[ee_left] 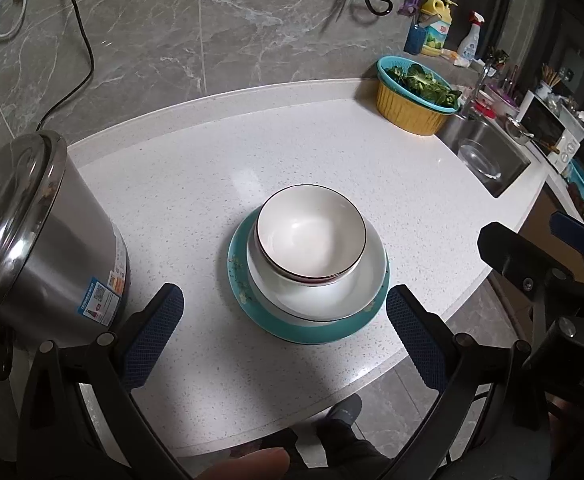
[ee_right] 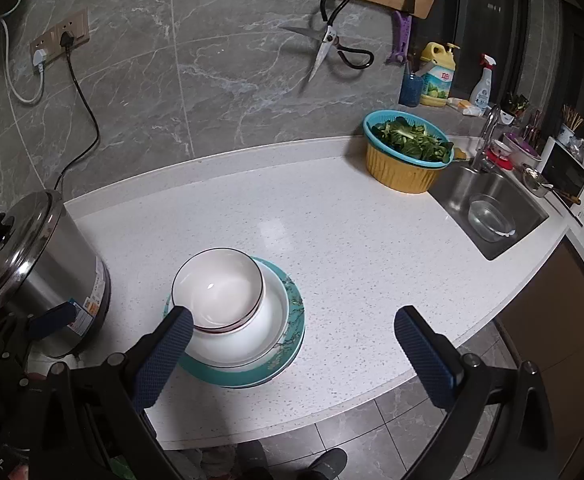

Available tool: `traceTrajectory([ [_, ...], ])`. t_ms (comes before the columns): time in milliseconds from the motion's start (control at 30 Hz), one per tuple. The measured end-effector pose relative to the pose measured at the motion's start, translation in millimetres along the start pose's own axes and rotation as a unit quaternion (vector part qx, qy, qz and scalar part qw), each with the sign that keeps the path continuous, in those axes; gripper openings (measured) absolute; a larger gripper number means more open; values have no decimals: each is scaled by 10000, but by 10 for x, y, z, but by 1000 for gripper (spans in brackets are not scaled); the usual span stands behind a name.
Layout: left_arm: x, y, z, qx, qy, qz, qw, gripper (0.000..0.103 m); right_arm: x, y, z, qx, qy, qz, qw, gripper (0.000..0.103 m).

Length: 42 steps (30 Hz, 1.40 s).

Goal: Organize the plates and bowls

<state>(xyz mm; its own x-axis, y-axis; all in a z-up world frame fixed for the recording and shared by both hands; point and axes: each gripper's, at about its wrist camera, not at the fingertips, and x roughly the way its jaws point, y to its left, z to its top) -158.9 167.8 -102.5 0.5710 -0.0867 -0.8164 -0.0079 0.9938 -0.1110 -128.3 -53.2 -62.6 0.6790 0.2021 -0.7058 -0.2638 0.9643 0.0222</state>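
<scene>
A stack sits on the white counter: a teal plate [ee_left: 276, 326] at the bottom, a white deep plate [ee_left: 323, 300] on it, and a white bowl with a dark rim [ee_left: 311, 232] on top, nested over a red-edged bowl. The stack also shows in the right wrist view, with the teal plate [ee_right: 288, 344] and the top bowl [ee_right: 218, 288]. My left gripper [ee_left: 284, 328] is open and empty, hovering above the stack's near edge. My right gripper [ee_right: 292, 340] is open and empty, to the right of the stack; its left finger overlaps the bowl in view.
A steel pot with lid [ee_left: 40, 232] stands left of the stack, also in the right wrist view [ee_right: 40, 264]. A yellow and teal basket of greens [ee_right: 405, 160] sits at the back right beside the sink [ee_right: 487, 208]. The counter's front edge is near.
</scene>
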Motion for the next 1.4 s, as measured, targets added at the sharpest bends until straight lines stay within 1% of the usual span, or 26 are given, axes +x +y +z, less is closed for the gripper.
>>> traceTrajectory([
  [667, 0, -24, 39, 27, -13, 30, 10000, 103, -24, -116, -4, 58, 4, -55, 10000, 103],
  [1400, -55, -28, 74, -22, -134, 265, 9996, 103, -14, -132, 7, 97, 9, -70, 9999, 103],
])
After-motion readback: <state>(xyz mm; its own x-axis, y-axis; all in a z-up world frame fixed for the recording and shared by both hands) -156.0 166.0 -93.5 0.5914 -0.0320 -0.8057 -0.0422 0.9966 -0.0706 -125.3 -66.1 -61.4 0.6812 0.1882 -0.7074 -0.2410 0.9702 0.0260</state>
